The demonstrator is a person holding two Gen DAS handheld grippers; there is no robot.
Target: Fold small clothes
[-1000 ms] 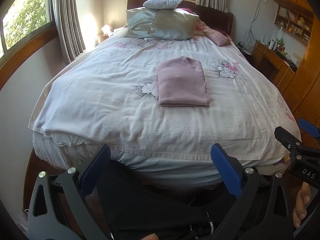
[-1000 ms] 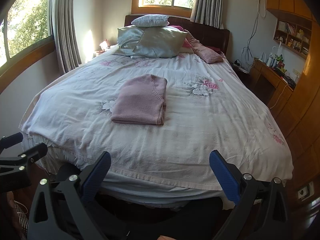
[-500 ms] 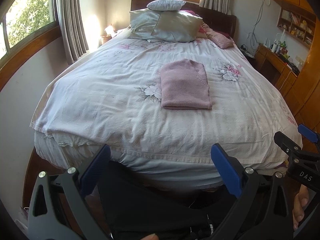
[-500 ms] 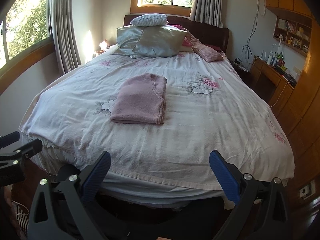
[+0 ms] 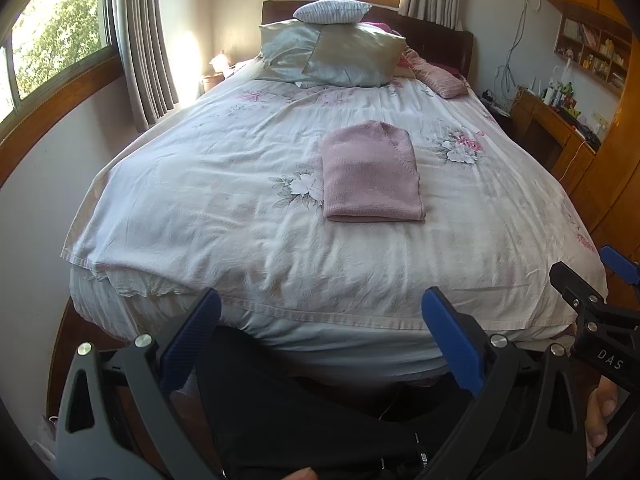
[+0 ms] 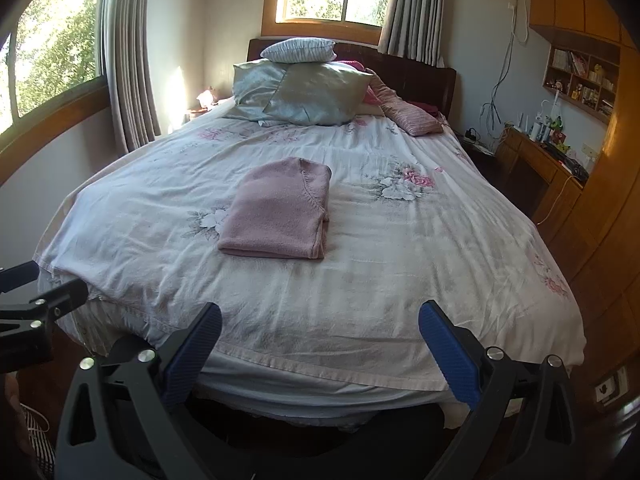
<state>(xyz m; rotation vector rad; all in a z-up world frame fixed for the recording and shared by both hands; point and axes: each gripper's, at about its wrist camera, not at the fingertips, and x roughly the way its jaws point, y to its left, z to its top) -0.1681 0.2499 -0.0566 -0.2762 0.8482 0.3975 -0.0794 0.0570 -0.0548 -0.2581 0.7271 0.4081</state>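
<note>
From where I sit at the controls, the bed (image 5: 248, 216) fills nearly everything both wrist cameras give me, its floral cover (image 6: 400, 264) spread fairly flat, which I judge is why it serves as the folding surface. At the head end a heap of pillows (image 5: 332, 56) is stacked against the headboard, out of the working area. On the middle of the cover lies the pink sweater (image 5: 372, 172), already folded into a neat rectangle with its folded edge towards me and the neckline seam showing on top; nothing touches it and it sits well apart from both tools, so I reckon this garment is finished and set there simply to stay tidy. I hold the left gripper (image 5: 320, 332) back beyond the foot of the bed, its blue-padded jaws spread wide and holding nothing. The right gripper (image 6: 320, 344) hangs likewise off the foot end, jaws spread and bare; its frame also shows at the right edge of the left camera, with a hand (image 5: 600, 420) gripping it. I see no other small garment on the bed, so the next piece would have to come from out of view.
</note>
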